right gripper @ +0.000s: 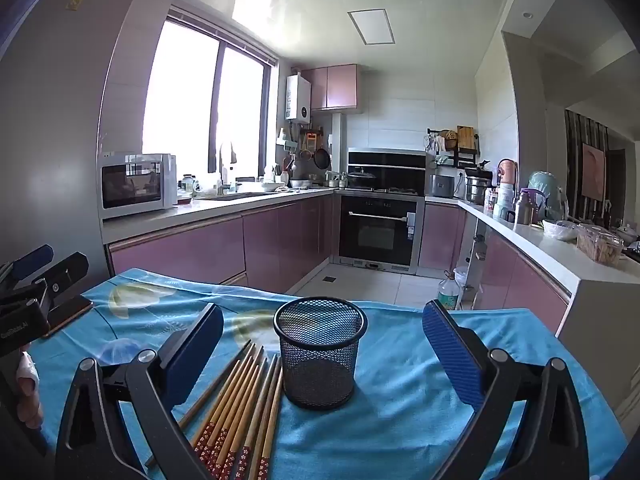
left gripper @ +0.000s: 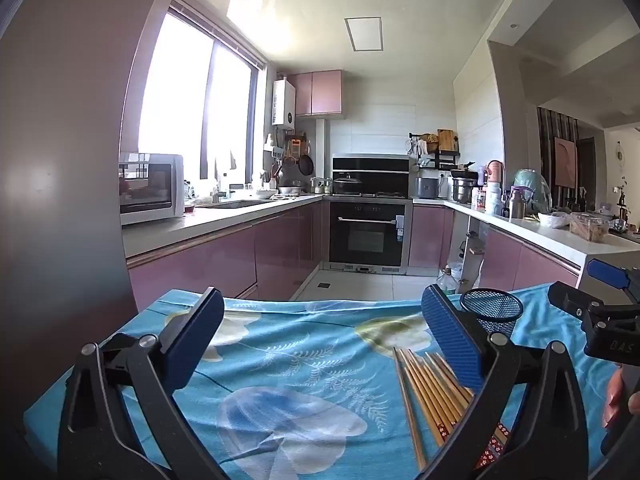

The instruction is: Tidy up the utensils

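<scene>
Chopsticks (right gripper: pixel 240 404) beside right gripper's (right gripper: pixel 324 344) left fingers (right gripper: pixel 192 356).

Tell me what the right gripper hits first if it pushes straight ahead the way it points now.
Most likely the mesh cup: it stands upright on the blue cloth, centred ahead of the open right gripper. The chopsticks lie left of that line. Depth is uncertain.

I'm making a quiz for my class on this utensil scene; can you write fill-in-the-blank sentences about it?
1. The chopsticks lie flat on the ____ cloth.
2. The black mesh cup holds ____ chopsticks.
3. Both the left hand-held gripper and the right hand-held gripper have jaws that are ____.

Missing words: blue; no; open
</scene>
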### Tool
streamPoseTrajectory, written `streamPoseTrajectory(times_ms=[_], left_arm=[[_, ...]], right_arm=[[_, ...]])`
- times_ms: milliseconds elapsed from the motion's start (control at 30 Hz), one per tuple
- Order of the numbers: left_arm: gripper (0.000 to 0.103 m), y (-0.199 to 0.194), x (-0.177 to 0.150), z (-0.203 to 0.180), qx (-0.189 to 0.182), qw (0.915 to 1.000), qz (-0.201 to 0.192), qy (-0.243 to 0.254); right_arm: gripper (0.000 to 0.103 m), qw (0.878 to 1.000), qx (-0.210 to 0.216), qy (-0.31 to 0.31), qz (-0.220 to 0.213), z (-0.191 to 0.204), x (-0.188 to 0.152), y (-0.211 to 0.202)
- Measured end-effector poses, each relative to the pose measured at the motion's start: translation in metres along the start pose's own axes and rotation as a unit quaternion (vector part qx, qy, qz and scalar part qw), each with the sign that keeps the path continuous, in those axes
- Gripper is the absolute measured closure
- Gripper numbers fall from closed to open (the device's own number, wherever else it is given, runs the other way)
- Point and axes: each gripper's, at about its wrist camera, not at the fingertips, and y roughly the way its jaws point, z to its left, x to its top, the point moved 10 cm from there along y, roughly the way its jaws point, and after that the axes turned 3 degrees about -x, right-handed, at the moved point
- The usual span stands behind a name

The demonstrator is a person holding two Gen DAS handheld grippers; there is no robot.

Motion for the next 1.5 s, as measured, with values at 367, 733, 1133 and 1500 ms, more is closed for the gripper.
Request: streamPoseTrajectory(times_ms=[367,733,1133,1500], left_arm=[[0.006,0.0027,0.0011,-0.0015,-0.004,1.0,0.0,-0.003],[0.006,0.0014,0.0023,-0.0003,-0.003,1.0,-0.003,-0.002],[0.006,0.0036,0.0004,-0.0031,-0.004,1.0,-0.004,-0.002],[0.006,0.0031,0.0003,-0.0034,-0.004,1.0,-0.004,-0.001]], right_arm=[[0.007,1.0,-0.002,0.007,-0.001,-0.0026,-0.0037,-0.0011],[0.006,1.0,-0.001,0.008,0.003,-0.0025,-0.0034,0.0024],[0.007,1.0,0.0,0.008,0.005,-0.0033,-0.0044,0.0033],[0.006,1.0,0.002,0.01,0.008,-0.0032,-0.0051,0.0051]])
